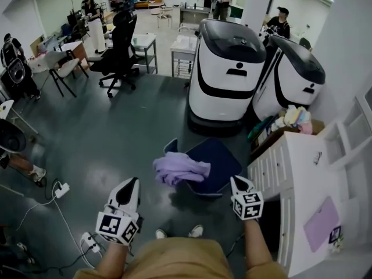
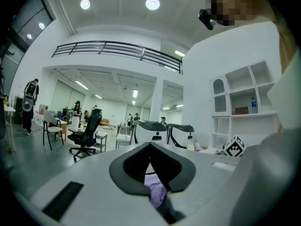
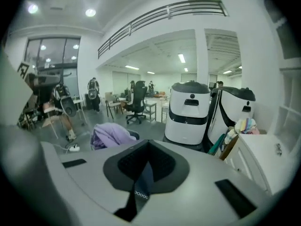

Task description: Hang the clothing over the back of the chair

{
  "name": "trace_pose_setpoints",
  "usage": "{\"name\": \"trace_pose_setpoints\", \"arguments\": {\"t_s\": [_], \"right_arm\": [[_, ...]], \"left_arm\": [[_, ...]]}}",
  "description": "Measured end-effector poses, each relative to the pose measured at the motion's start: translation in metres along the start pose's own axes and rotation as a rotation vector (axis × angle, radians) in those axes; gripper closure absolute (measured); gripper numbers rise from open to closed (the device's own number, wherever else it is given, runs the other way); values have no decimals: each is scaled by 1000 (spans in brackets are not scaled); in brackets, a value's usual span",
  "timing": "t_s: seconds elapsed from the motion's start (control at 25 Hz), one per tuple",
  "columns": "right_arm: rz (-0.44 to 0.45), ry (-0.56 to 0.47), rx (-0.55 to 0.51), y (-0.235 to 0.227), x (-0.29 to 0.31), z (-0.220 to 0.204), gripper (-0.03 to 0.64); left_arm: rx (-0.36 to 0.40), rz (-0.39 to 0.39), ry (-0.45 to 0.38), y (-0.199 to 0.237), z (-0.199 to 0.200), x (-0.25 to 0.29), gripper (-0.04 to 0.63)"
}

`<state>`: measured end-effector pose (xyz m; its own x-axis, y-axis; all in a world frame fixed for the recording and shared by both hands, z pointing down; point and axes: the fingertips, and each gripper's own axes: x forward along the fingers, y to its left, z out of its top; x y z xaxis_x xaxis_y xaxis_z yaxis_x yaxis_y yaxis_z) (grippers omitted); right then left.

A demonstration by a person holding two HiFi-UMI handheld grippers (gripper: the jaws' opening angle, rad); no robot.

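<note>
Left gripper (image 1: 132,186) and right gripper (image 1: 237,183) hang low, jaws pressed together on nothing, apparently finished: the lilac garment (image 1: 180,170) lies draped over the back of the navy chair (image 1: 224,158), apart from both.

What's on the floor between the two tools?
In the head view, only dark floor and the toes of the person's white shoes lie between the left tool and the right tool.

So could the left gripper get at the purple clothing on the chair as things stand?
Probably yes. Only bare floor lies between the left gripper and the clothing draped on the blue chair ahead. Its jaws look shut and must open first.
</note>
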<state>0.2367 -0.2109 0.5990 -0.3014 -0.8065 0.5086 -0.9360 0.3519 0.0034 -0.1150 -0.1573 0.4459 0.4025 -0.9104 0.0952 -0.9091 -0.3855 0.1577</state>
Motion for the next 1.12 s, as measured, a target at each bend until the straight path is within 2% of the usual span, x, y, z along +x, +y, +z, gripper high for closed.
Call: {"name": "trace_pose_setpoints", "arguments": {"t_s": [0.12,0.2,0.44,0.6,0.84,1.12], "right_arm": [[10,-107,91,-9,-17,33,614],[15,-183,110,-13,-32,59,614],[60,-421,101,-20,-90,140,614],[51,-546,66,-23,-131,179,614],[8,-651,26,-30,-174,203,614],[-77,-695,-38,-39,-203,210,614]], "left_arm": [[14,-1,-21,-3,9,3,591],[11,5,-29,-6,13,5,591],[11,24,-90,-8,40,7,591],[20,46,-141,-7,62,3,591],[51,88,-206,-4,91,-6,591],[92,138,-233,7,112,-14,591]]}}
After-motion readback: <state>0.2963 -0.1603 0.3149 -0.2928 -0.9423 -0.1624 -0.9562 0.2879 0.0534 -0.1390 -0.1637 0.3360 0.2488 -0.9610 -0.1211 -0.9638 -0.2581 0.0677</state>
